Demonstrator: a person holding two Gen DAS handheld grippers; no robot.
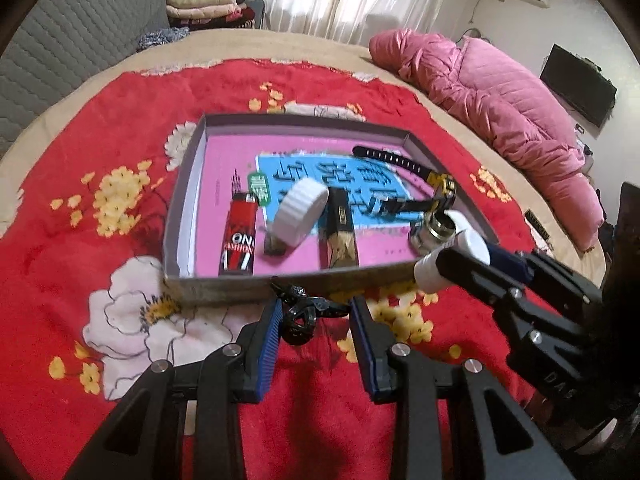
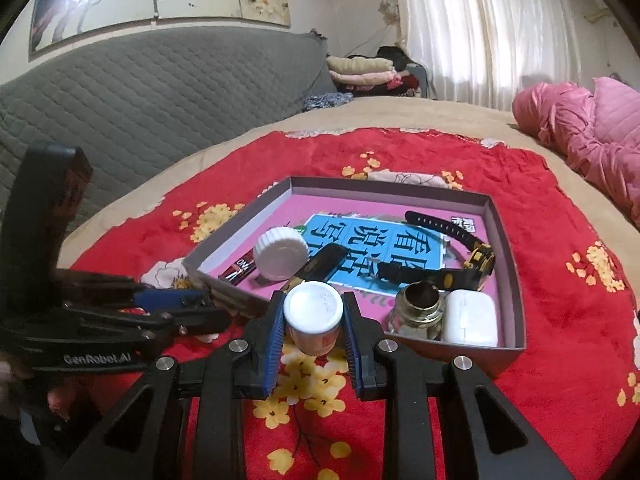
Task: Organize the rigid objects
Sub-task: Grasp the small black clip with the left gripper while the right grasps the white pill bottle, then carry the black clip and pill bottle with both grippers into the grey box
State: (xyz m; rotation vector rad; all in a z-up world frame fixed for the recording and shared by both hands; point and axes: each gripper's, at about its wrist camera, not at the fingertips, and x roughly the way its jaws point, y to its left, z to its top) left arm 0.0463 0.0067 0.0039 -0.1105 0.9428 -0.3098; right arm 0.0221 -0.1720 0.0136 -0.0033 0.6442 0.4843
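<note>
A shallow grey box (image 1: 240, 284) (image 2: 508, 354) with a pink book as its floor lies on the red flowered blanket. In it are a red lighter (image 1: 238, 236), a white ribbed lid (image 1: 302, 212) (image 2: 282, 252), a black-gold lighter (image 1: 340, 236), a black-yellow watch (image 1: 436, 188) (image 2: 476, 264), a glass inkwell (image 2: 418, 310) and a white earbud case (image 2: 470, 318). My left gripper (image 1: 314, 314) is open around a black key ring (image 1: 300, 318) on the blanket by the box's near wall. My right gripper (image 2: 314, 320) is shut on a small white bottle (image 2: 314, 316) just outside the box.
A pink quilted jacket (image 1: 500, 108) lies at the bed's right side. A grey padded headboard (image 2: 140, 96) and folded clothes (image 2: 368, 70) are at the back. My right gripper shows in the left wrist view (image 1: 448, 256), over the box's near right corner.
</note>
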